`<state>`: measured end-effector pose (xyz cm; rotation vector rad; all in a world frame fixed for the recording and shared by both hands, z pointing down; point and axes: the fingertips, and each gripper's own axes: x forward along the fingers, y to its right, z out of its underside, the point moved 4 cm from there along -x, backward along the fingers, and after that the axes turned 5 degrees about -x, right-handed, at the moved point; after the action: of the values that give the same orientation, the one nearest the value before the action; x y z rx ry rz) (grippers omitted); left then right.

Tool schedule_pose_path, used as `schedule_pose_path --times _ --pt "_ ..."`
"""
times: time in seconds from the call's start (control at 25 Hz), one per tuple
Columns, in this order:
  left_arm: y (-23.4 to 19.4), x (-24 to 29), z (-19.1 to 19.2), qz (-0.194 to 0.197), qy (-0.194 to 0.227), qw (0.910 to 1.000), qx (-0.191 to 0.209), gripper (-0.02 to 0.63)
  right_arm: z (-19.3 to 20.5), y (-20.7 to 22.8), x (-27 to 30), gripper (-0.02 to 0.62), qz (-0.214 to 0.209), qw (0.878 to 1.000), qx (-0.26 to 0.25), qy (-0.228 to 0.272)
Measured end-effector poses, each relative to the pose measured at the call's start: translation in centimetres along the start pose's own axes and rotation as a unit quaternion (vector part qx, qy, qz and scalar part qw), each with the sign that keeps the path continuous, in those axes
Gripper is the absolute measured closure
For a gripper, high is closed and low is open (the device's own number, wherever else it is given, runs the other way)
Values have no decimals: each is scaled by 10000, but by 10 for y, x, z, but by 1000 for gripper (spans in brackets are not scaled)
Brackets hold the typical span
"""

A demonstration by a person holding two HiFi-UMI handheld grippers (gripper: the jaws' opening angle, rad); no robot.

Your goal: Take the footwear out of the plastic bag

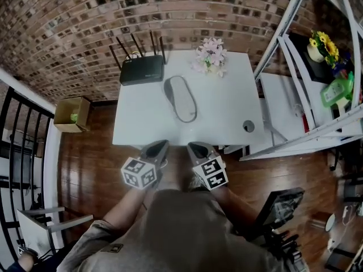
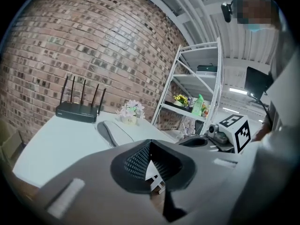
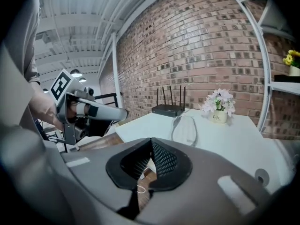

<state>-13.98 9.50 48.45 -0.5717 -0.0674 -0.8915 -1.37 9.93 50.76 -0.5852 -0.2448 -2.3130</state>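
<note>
The footwear (image 1: 180,98) is a flat grey sole-shaped piece in a clear plastic bag, lying mid-table on the white table (image 1: 227,120). It also shows in the left gripper view as the bagged footwear (image 2: 112,132) and in the right gripper view as the bagged footwear (image 3: 185,129). My left gripper (image 1: 160,146) and right gripper (image 1: 196,147) hover side by side at the table's near edge, short of the bag. The left gripper (image 2: 149,146) is shut and empty, its jaws meeting. The right gripper (image 3: 151,143) is likewise shut and empty.
A black router (image 1: 142,69) with antennas and a small pot of flowers (image 1: 211,55) stand at the table's back. A small round object (image 1: 248,126) lies at the front right corner. A white shelf rack (image 1: 306,67) stands right, a cardboard box (image 1: 72,113) left on the floor.
</note>
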Motion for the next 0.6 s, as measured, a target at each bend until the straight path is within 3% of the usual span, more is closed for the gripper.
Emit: schedule_pose_path --times 0.16,0.4,0.48,0.6 --pt "-14 21 2 -204 -110 9997 -9 604 11 21 18 581 -68 9998 -94 -161" --pt "-33 42 11 -295 -499 9983 -52 604 35 40 43 541 -169 9984 259 -463" --pt "-43 49 11 -281 -613 9977 -19 604 37 42 54 480 -151 9979 -25 -629" --pt "-62 60 10 -208 -824 9964 21 604 41 44 70 426 -22 9895 -1028 -1013"
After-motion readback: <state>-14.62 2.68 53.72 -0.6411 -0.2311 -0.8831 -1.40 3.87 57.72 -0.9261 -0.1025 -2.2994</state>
